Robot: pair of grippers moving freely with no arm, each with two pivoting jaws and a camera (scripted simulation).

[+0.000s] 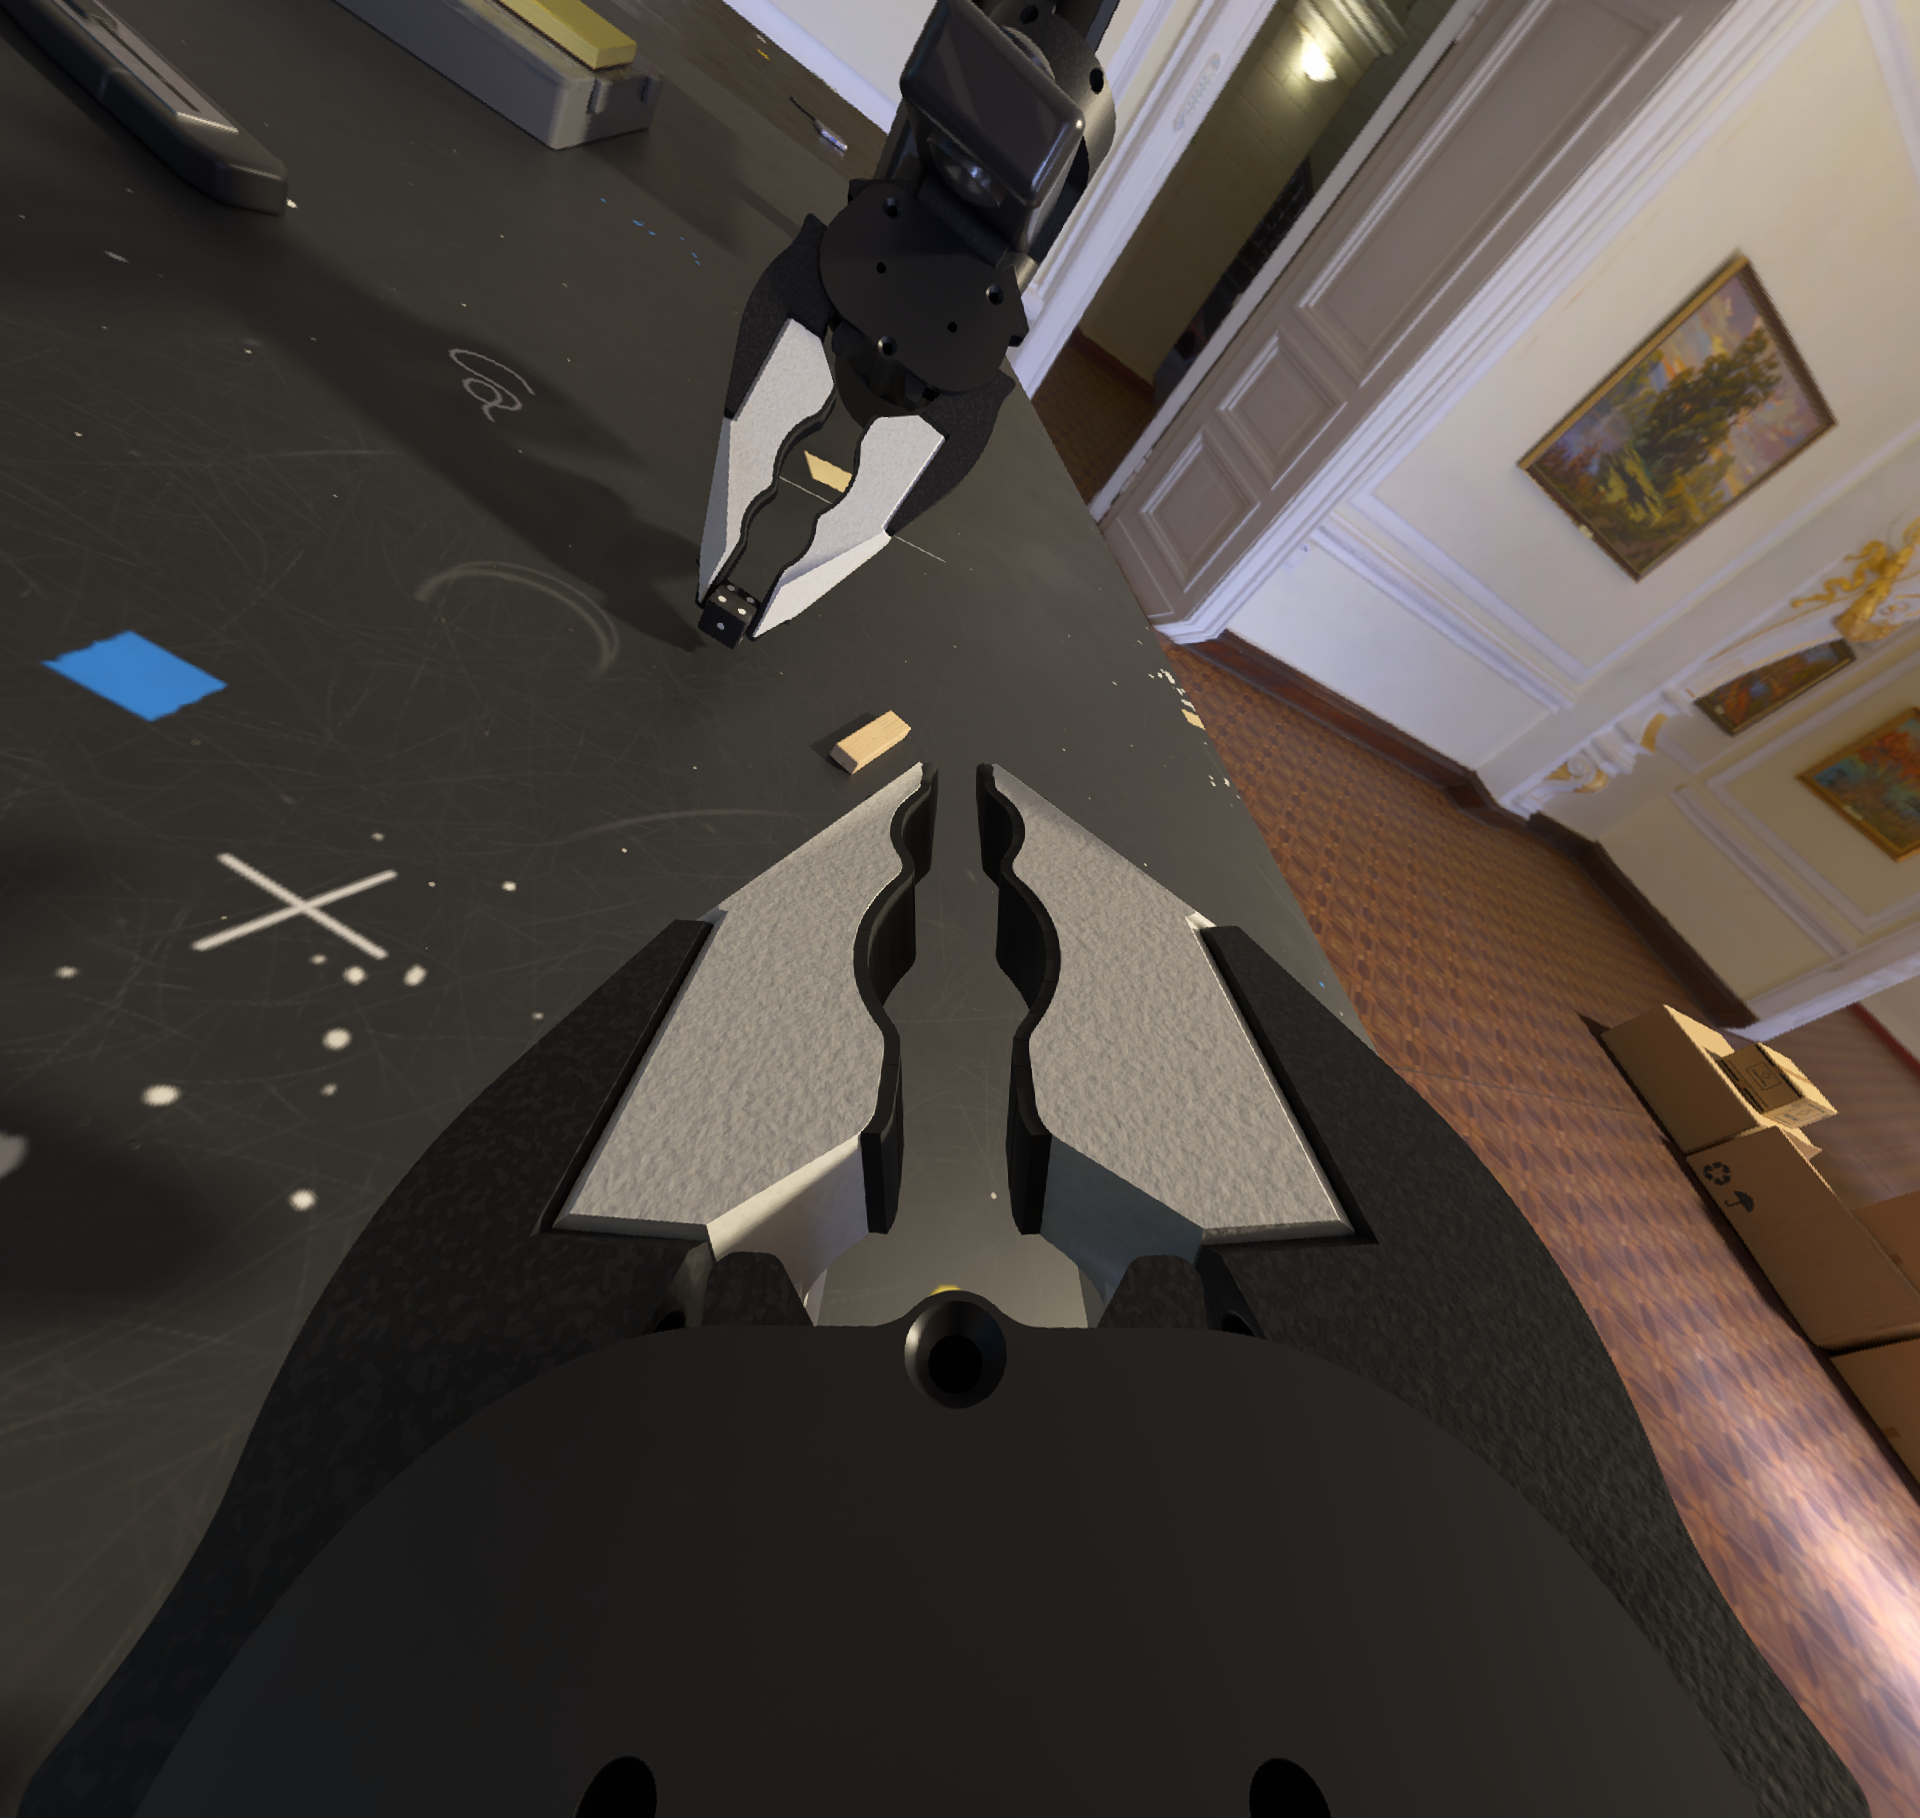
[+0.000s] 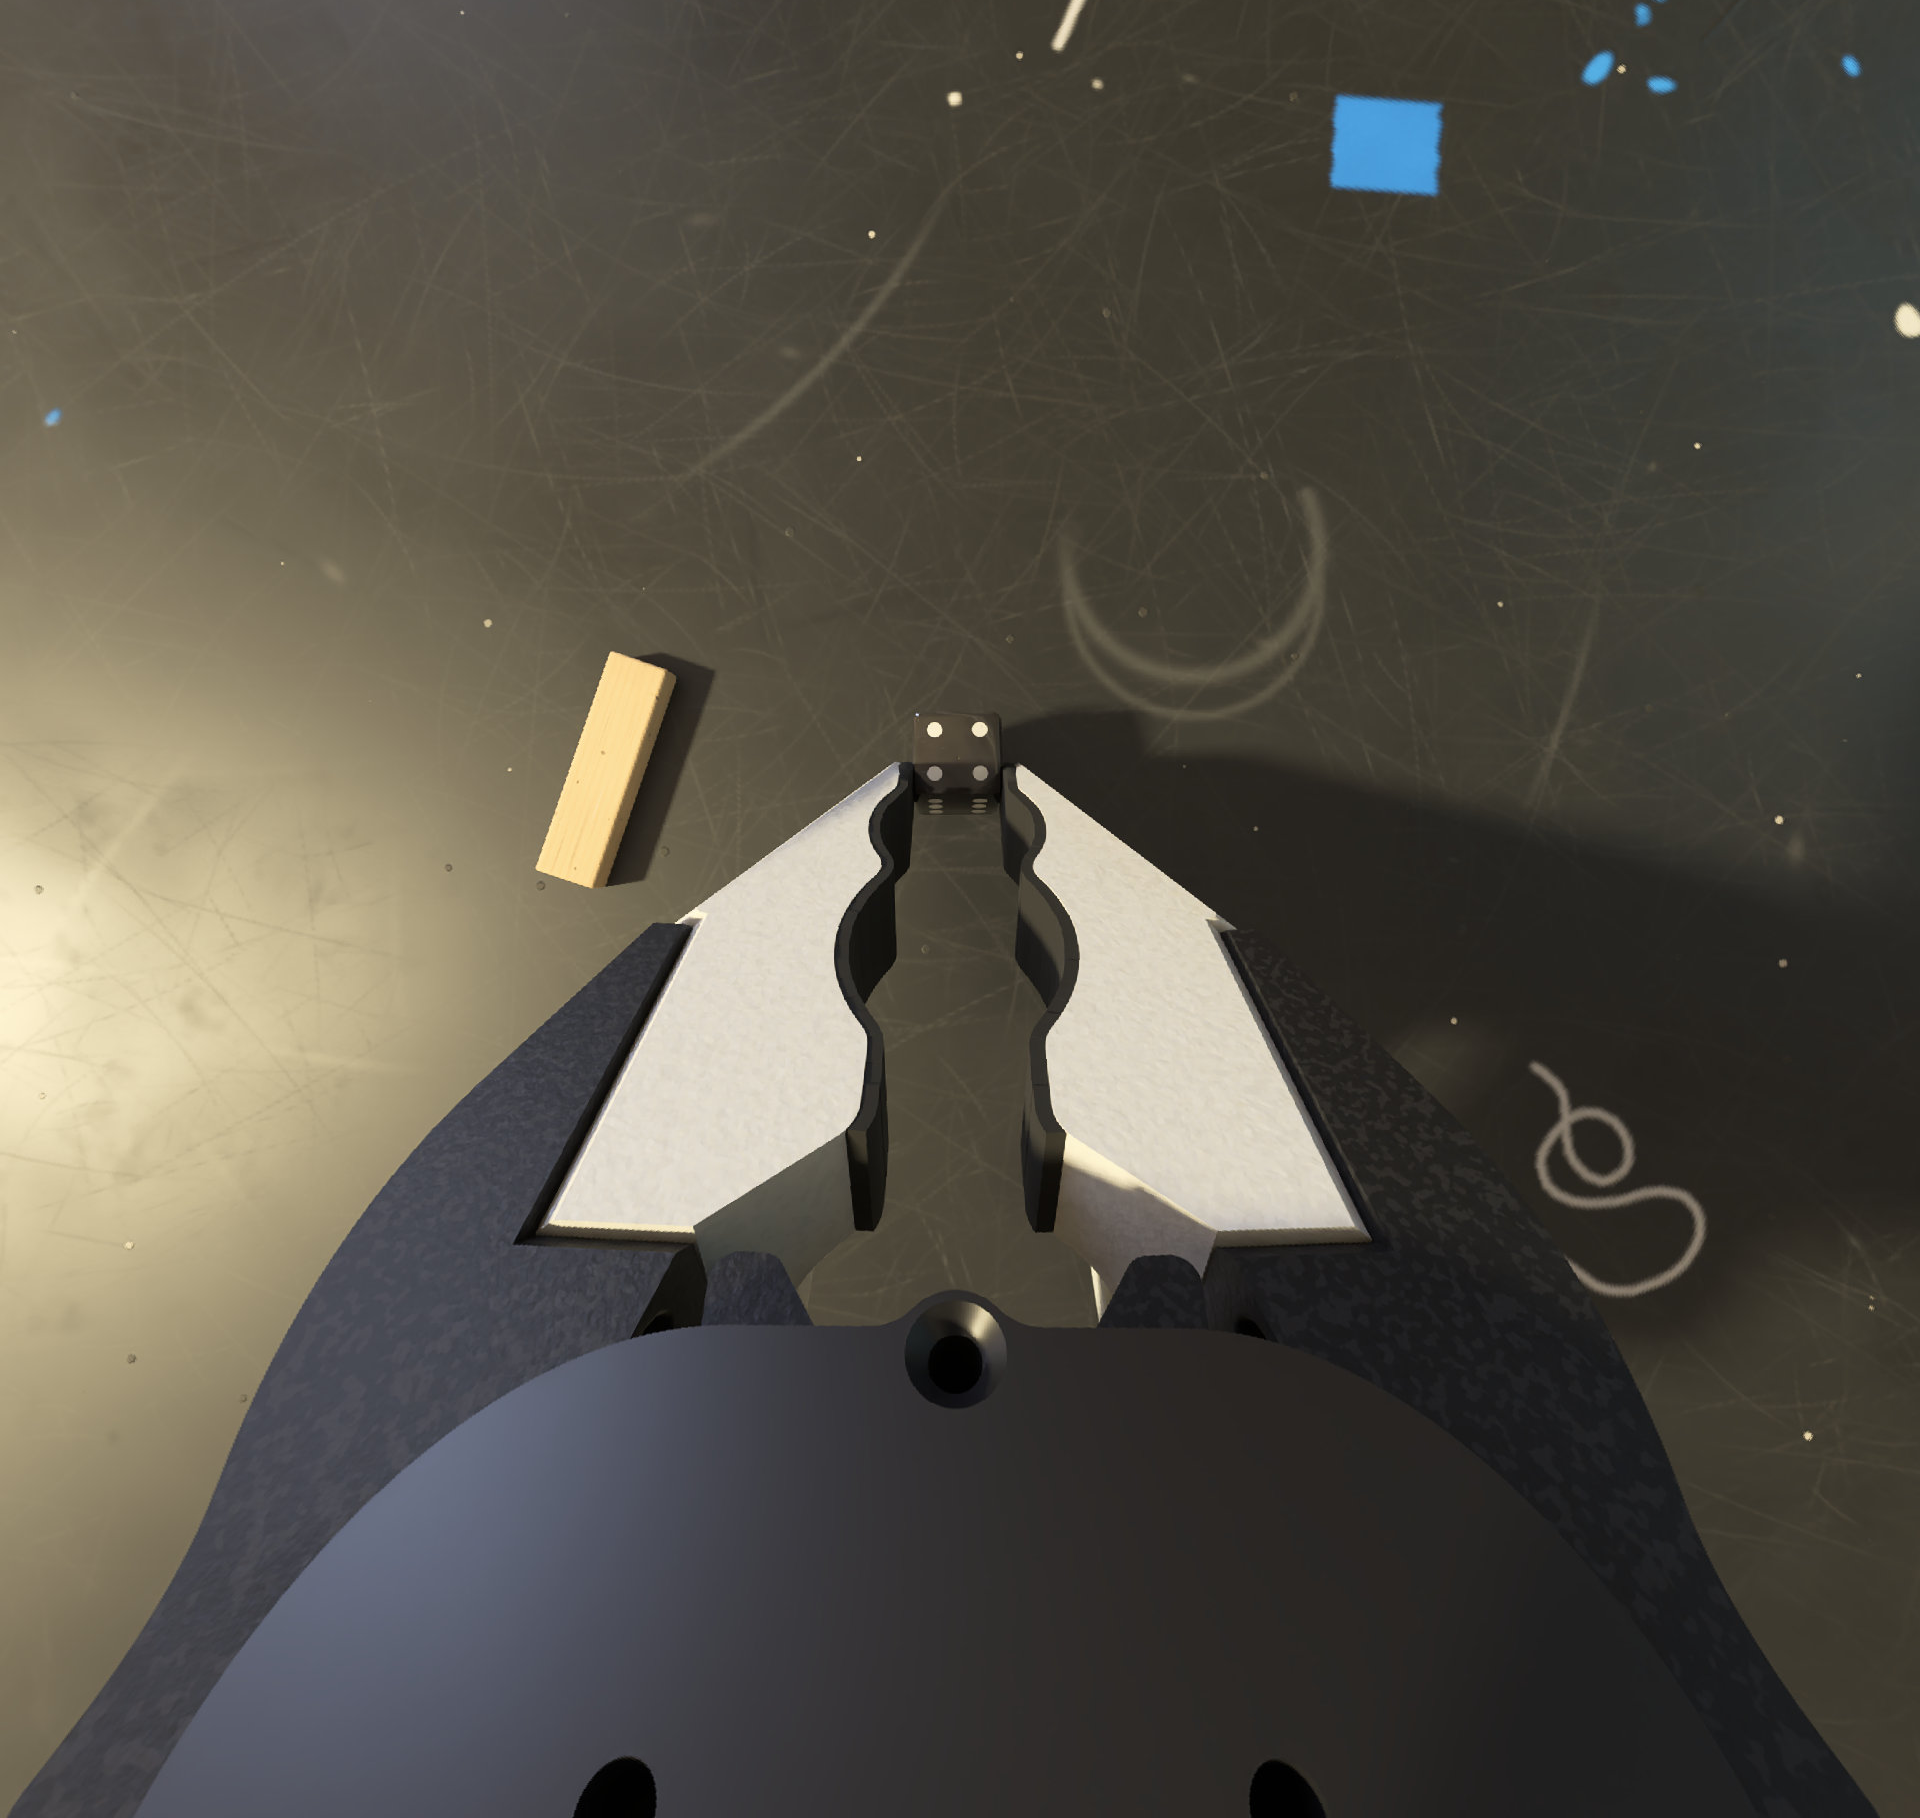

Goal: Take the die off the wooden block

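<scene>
**Die held at the fingertips, off the block**

From where I stand, the right gripper [image 2: 957,781] has the black die [image 2: 957,752] pinched between its two fingertips, jaws closed in on either side of it. The die looks to sit down at the dark table [image 2: 416,314], though I cannot tell whether it touches the surface. It is off the wooden block [image 2: 605,769], which lies flat on the table, near the die but apart from it, with bare surface between them.

The left gripper [image 1: 956,781] hangs over the table near its edge, jaws nearly together with a thin gap and nothing between them. Its tips point toward the block [image 1: 871,740], which lies just beyond them. Farther on, the right gripper [image 1: 740,620] tilts down with the die [image 1: 726,614] at its tips.

The table's edge runs diagonally close by both grippers; past it the patterned wooden floor [image 1: 1507,1041] drops away, with cardboard boxes [image 1: 1745,1145] against the wall. On the other side the table is roomy: a blue square patch [image 1: 135,674], a white cross mark [image 1: 301,908] and chalky curves mark it, all flat. A grey case with a yellow strip [image 1: 468,12] and a dark flat device [image 1: 125,75] lie at the far end, well apart from the die.
</scene>
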